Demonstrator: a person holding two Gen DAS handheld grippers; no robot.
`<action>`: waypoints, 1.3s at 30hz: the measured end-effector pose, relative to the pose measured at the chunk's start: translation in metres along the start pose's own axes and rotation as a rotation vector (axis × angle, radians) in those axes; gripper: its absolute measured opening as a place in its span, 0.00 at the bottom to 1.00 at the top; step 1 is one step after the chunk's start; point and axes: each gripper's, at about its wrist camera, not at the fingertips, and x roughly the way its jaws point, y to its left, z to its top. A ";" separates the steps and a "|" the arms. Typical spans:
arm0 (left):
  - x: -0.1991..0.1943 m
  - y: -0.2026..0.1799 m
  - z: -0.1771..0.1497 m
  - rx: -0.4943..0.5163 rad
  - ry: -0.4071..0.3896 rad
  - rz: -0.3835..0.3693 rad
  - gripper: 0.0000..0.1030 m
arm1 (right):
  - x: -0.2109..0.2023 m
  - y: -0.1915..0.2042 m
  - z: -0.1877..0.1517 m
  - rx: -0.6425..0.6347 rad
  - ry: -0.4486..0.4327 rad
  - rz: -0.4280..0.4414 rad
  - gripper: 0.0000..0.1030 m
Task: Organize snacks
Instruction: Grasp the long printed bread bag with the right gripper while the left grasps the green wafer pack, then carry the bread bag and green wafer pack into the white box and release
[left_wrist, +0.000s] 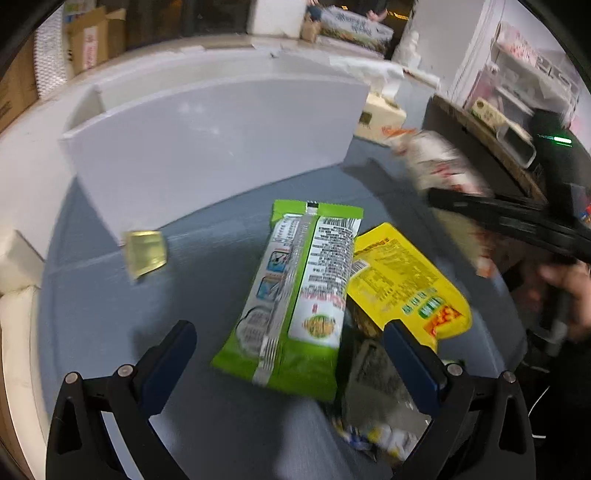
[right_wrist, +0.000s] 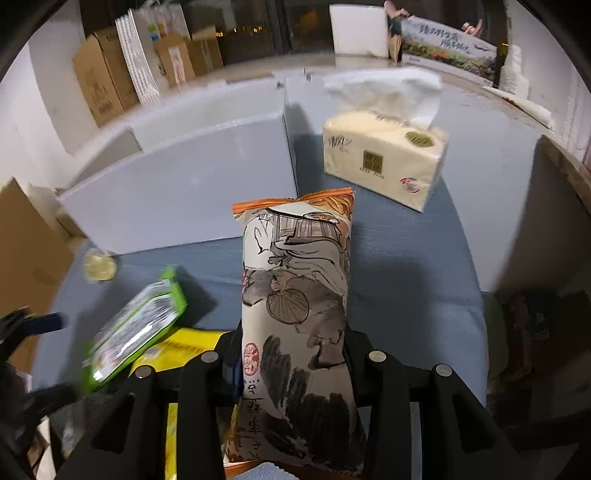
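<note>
My right gripper (right_wrist: 293, 341) is shut on a cream and orange snack packet (right_wrist: 295, 295) with an ink drawing, held upright above the blue-grey tabletop. In the left wrist view the same packet (left_wrist: 439, 166) is a blur at the right, in the black right gripper (left_wrist: 498, 218). My left gripper (left_wrist: 288, 326) is open just above a green packet (left_wrist: 295, 295), which lies seam up between its blue pads without touching them. This green packet (right_wrist: 136, 328) rests partly on a yellow packet (left_wrist: 402, 280). A small yellowish jelly cup (left_wrist: 146, 253) lies beside the white box.
A white open-topped box (left_wrist: 207, 140) stands at the back of the tabletop (right_wrist: 406, 266). To its right is a cream tissue pack (right_wrist: 384, 155). A dark packet (left_wrist: 376, 376) and small wrapped sweets (left_wrist: 373, 435) lie under my left gripper's right finger. Cardboard boxes (right_wrist: 103, 81) line the far wall.
</note>
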 end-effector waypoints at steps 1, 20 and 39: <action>0.007 0.000 0.003 0.008 0.011 -0.007 1.00 | -0.009 -0.001 -0.005 0.010 -0.011 0.015 0.41; 0.013 0.005 0.004 0.044 -0.053 0.018 0.62 | -0.043 0.018 -0.058 0.067 -0.047 0.134 0.41; -0.084 0.029 0.067 -0.048 -0.270 0.092 0.63 | -0.024 0.084 0.079 -0.060 -0.079 0.224 0.41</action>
